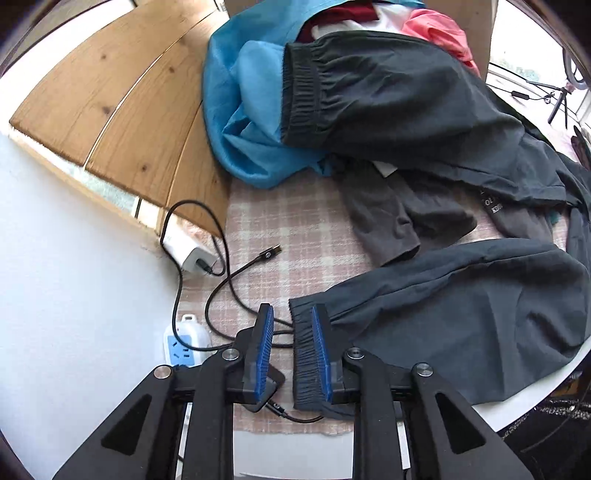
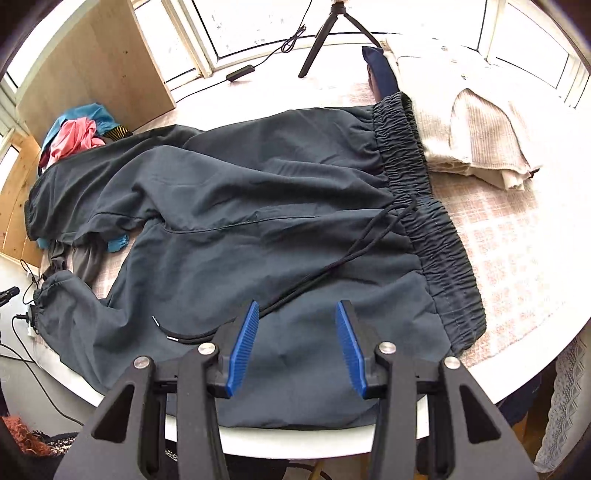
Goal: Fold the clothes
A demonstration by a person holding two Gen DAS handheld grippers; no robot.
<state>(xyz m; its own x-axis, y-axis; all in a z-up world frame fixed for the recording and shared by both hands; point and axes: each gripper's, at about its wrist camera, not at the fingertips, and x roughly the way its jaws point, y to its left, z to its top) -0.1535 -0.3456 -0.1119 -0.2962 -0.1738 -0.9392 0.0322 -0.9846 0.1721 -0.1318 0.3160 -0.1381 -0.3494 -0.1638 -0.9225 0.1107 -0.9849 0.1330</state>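
Partly, the dark trousers (image 1: pixel 461 295) hide a grey garment (image 1: pixel 399 218).

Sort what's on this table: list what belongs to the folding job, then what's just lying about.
Folding job:
dark trousers
unfolded clothes pile
grey garment
folded cream knitwear
left gripper, ankle cuff between its fingers
right gripper

Lying about:
black cable
white charger
power strip
tripod
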